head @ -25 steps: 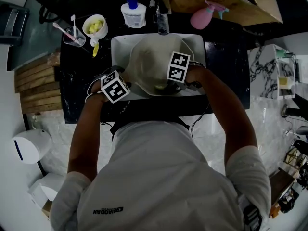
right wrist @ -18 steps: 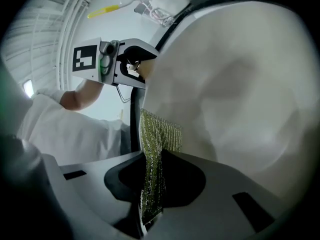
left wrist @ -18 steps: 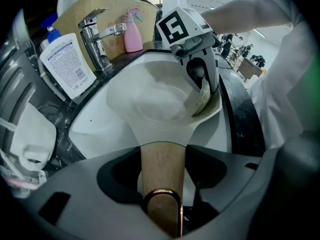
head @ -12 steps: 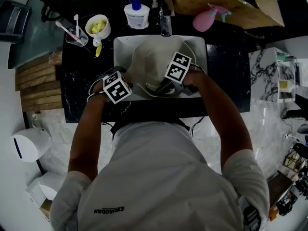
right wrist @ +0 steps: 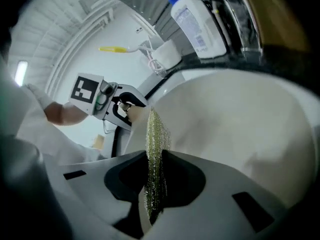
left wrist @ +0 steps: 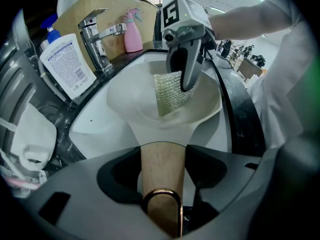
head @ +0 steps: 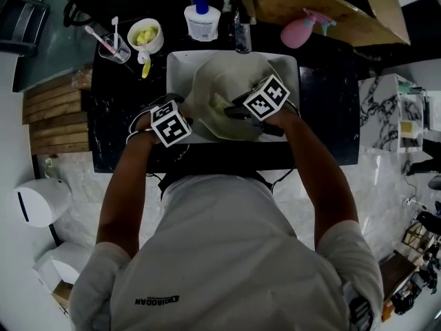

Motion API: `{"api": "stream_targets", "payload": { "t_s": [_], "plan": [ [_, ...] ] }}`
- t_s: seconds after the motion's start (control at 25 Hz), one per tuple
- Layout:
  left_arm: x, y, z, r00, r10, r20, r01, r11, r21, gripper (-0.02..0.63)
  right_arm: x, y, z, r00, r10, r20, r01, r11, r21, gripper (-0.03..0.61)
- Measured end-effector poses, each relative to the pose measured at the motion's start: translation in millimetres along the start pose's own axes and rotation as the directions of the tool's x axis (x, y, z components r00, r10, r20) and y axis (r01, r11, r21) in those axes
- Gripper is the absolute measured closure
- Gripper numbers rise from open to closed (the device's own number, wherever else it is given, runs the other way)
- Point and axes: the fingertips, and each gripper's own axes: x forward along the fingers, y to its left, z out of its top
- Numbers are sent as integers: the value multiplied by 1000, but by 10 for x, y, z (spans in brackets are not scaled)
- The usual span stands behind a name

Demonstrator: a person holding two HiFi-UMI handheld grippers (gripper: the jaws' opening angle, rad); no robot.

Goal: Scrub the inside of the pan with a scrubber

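Currently the left gripper [left wrist: 162,189] has its jaws clamped tight on the pale wooden handle [left wrist: 161,164] of the cream round pan [left wrist: 202,111]. The bowl sits straight ahead of those jaws, tilted over the white rectangular sink [head: 173,66].

On the right gripper [right wrist: 155,184] the jaws are pinched nearly together on the yellow-green mesh scrubber [right wrist: 156,134]. It sticks out past the tips edge-on and lies against the pan's inner wall.

Handling, my read:
- **Pan:** rigid, moderately heavy, with a smooth inside that is likely slick when wet. The handle is the only sane hold, taken close to the bowl to limit torque from scrubbing pressure. The wood looks dry, so the grip should hold.
- **Scrubber:** soft, light, floppy mesh that folds under load. Clamp it deep and leave a short free flap ahead of the jaws.
- **Risk:** hard jaw tips scraping the coating if the mesh buckles.
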Motion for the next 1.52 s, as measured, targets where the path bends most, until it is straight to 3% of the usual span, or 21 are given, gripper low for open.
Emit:
{"api": "stream_targets", "payload": {
  "t_s": [0.08, 0.16, 0.2, 0.28, 0.36, 0.4, 0.44, 0.56, 0.64, 0.76, 1.24, 1.52],
  "plan": [
    [2, 3, 0, 1000, 0, 0, 0, 1000, 0, 337, -58, -99, 111, 992, -122, 22, 124, 985, -121, 494],
    [0, 10, -4, 1000, 1, -1, -1, 1000, 1, 337, -112, -223, 230, 964, -263, 49, 266, 924, -275, 494],
    [2, 9, -4, 1000, 1, 0, -1, 1000, 1, 337, -142, -288, 291, 938, -340, 65, 339, 866, -367, 494],
    [6, 2, -5, 1000, 0, 0, 0, 1000, 2, 337, -197, -420, 391, 869, -486, 94, 454, 706, -543, 494],
    [4, -1, -6, 1000, -1, -1, 1, 1000, 2, 337, -211, -590, 425, 798, -593, 106, 502, 558, -661, 494],
    [2, -1, -5, 1000, -1, 0, 1, 1000, 2, 337, -205, -674, 423, 774, -624, 104, 508, 515, -691, 494],
    [0, 0, -4, 1000, 1, 1, -1, 1000, 2, 337, -197, -743, 423, 760, -642, 100, 511, 495, -702, 494],
    [-1, 9, -5, 1000, 7, 1, -7, 1000, 6, 337, -182, -852, 475, 742, -660, 119, 538, 480, -693, 494],
    [-1, 9, -7, 1000, 8, 0, -8, 1000, 7, 337, -163, -898, 518, 729, -670, 141, 552, 453, -700, 494],
    [0, 11, -12, 1000, 7, -1, -7, 1000, 6, 337, -58, -969, 494, 726, -676, 124, 527, 432, -732, 494],
    [6, 16, -17, 1000, 4, -5, -4, 1000, 3, 337, 304, -1034, 264, 761, -648, 27, 393, 428, -814, 471],
    [6, 13, -17, 1000, 4, -3, -4, 1000, 5, 337, 323, -891, 160, 795, -607, -9, 344, 464, -816, 469]
  ]
}}
